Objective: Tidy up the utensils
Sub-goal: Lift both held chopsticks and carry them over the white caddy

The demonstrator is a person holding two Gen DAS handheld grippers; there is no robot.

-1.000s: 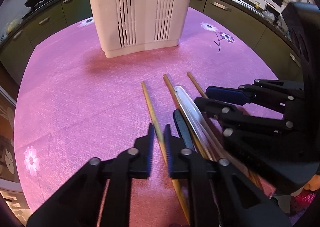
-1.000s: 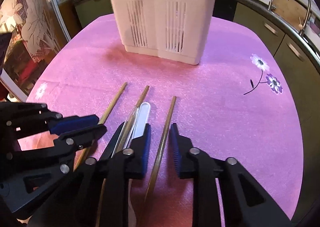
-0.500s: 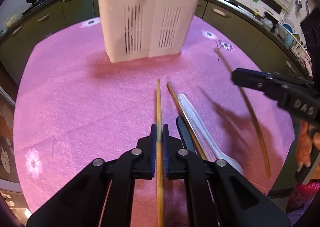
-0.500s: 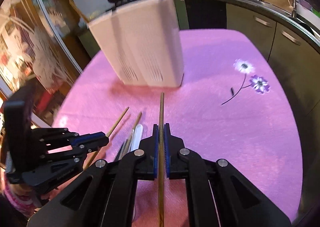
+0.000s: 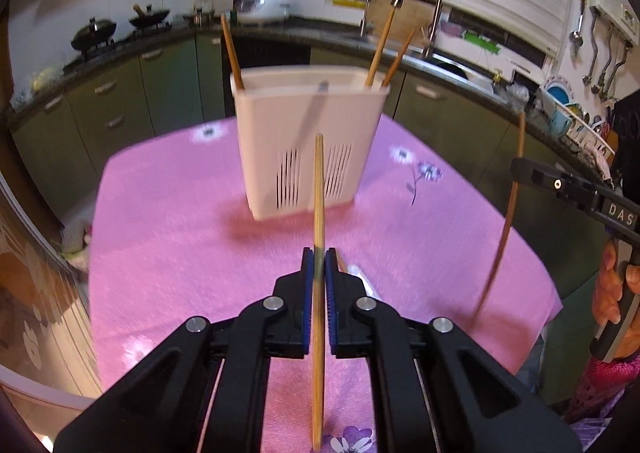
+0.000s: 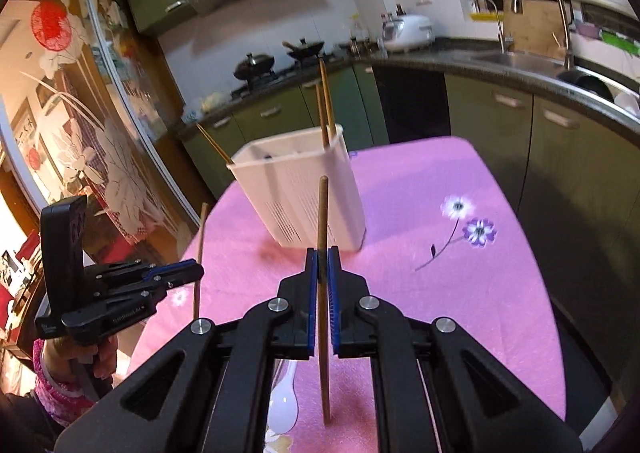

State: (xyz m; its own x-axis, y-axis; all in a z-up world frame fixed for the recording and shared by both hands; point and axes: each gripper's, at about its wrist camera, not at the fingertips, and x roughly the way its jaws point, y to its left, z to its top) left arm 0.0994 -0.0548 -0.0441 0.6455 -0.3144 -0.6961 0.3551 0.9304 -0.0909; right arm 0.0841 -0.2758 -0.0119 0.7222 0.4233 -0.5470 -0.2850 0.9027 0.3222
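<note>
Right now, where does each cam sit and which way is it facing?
Left wrist: behind the left hand-held gripper, shut on a chopstick, facing the white holder; right hand-held gripper at right edge.
Right wrist: behind the right hand-held gripper, shut on a darker chopstick, facing the holder; left hand-held gripper lower left.
Shared: holder, pink tablecloth.

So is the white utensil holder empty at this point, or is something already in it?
Not empty. The white utensil holder stands upright with three chopsticks sticking out above its rim, one at one end and two at the other.
</note>
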